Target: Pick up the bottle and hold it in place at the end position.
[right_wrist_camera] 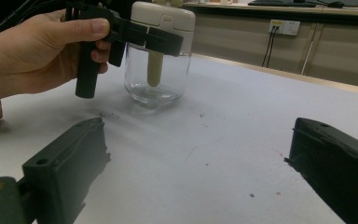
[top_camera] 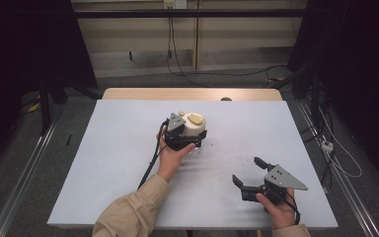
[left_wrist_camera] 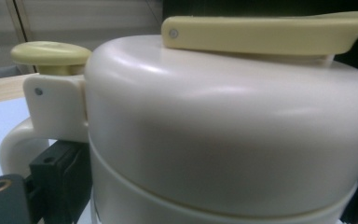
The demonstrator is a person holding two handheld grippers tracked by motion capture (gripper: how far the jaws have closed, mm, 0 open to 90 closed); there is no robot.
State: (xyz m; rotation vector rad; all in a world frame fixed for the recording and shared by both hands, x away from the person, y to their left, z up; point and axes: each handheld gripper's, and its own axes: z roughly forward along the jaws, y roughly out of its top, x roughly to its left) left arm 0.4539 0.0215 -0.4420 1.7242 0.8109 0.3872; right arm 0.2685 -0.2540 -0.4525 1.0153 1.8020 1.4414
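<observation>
A clear glass jar [top_camera: 195, 124] with a cream lid and a pale yellow lever on top stands upright near the middle of the table. My left gripper [top_camera: 189, 137] is shut on it, one jaw on each side of the lid. In the left gripper view the lid [left_wrist_camera: 223, 126] is very close, with the yellow lever [left_wrist_camera: 261, 32] above and a round yellow knob [left_wrist_camera: 51, 53] at its left. In the right gripper view the jar [right_wrist_camera: 156, 77] stands ahead with the left gripper [right_wrist_camera: 142, 37] clamped across its lid. My right gripper [top_camera: 247, 170] rests open at the front right, its own view [right_wrist_camera: 200, 172] showing nothing between the jaws.
A pale blue-grey sheet [top_camera: 118, 163] covers the table, with a wooden strip [top_camera: 192, 94] at the far edge. Small dark specks [right_wrist_camera: 251, 193] dot the sheet. Cables [top_camera: 175, 54] run over the floor beyond, and metal rails [top_camera: 24, 182] flank the table.
</observation>
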